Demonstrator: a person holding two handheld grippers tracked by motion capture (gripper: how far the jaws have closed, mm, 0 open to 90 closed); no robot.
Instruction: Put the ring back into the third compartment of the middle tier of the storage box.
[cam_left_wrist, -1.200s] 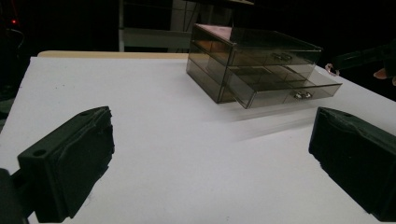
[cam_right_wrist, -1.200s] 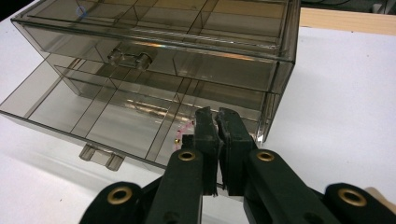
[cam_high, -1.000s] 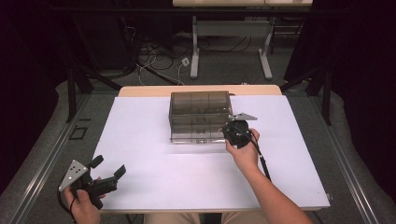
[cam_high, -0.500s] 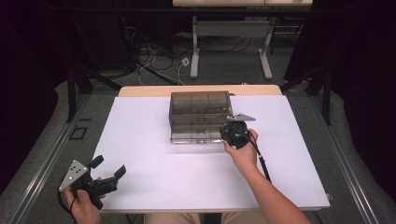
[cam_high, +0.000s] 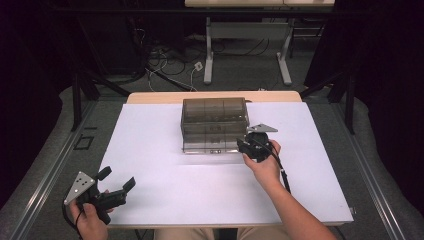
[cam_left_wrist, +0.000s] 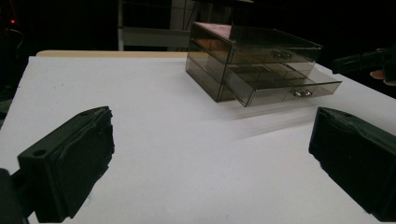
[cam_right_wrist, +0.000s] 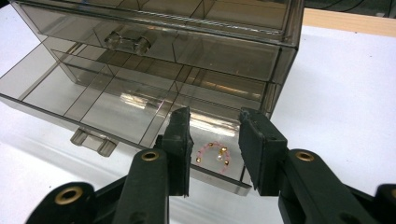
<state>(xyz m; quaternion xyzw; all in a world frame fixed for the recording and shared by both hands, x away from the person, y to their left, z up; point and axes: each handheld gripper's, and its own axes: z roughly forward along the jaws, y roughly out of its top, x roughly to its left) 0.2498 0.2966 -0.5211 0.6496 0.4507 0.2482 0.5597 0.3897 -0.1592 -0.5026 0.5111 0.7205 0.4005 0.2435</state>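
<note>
Pink bead bracelet lying in right front compartment of pulled-out lower drawer; drop looks done. Right tongs just opening above it, nothing pinched. Left tongs spread, idle on worktop. Drawer closing left.

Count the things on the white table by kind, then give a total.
Smoky clear drawer organiser: 1
Pink beaded bracelet, lying in the open lower drawer's end compartment: 1
Hand-held tongs, left tongs and right tongs: 2
Total: 4
</note>
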